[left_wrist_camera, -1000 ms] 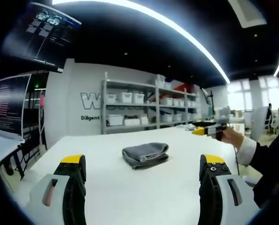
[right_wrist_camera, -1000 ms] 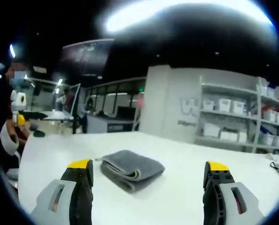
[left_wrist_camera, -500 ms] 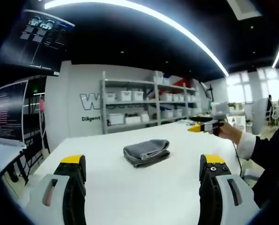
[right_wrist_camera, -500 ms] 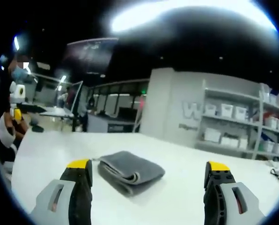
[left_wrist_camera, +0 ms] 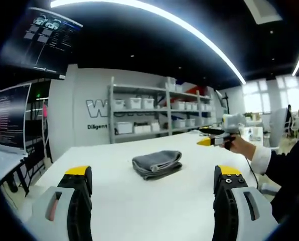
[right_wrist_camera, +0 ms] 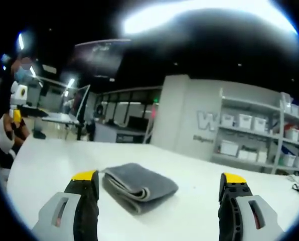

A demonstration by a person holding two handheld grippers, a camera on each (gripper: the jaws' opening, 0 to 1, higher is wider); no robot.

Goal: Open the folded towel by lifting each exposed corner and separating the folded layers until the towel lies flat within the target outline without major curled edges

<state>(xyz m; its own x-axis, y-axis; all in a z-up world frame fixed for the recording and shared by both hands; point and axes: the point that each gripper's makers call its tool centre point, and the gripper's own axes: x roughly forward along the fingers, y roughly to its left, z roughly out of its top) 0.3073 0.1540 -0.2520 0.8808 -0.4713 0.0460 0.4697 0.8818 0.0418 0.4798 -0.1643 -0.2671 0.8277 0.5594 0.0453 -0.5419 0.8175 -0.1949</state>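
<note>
Shelving (left_wrist_camera: pixel 154 113) with white bins lines the wall behind our white table (left_wrist_camera: pixel 139 201), where the folded grey towel (left_wrist_camera: pixel 157 163) lies mid-surface. Left gripper (left_wrist_camera: pixel 152 176) and right gripper (right_wrist_camera: pixel 159 183) hover wide, empty; left gripper view catches our sleeve (left_wrist_camera: pixel 285 173).

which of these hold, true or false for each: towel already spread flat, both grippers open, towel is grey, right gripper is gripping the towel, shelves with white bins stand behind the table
1. The towel is spread flat. False: it lies folded in layers on the white table.
2. Both the left gripper and right gripper are open. True.
3. The towel is grey. True.
4. The right gripper is gripping the towel. False: its jaws stand apart, holding nothing.
5. Shelves with white bins stand behind the table. True.
</note>
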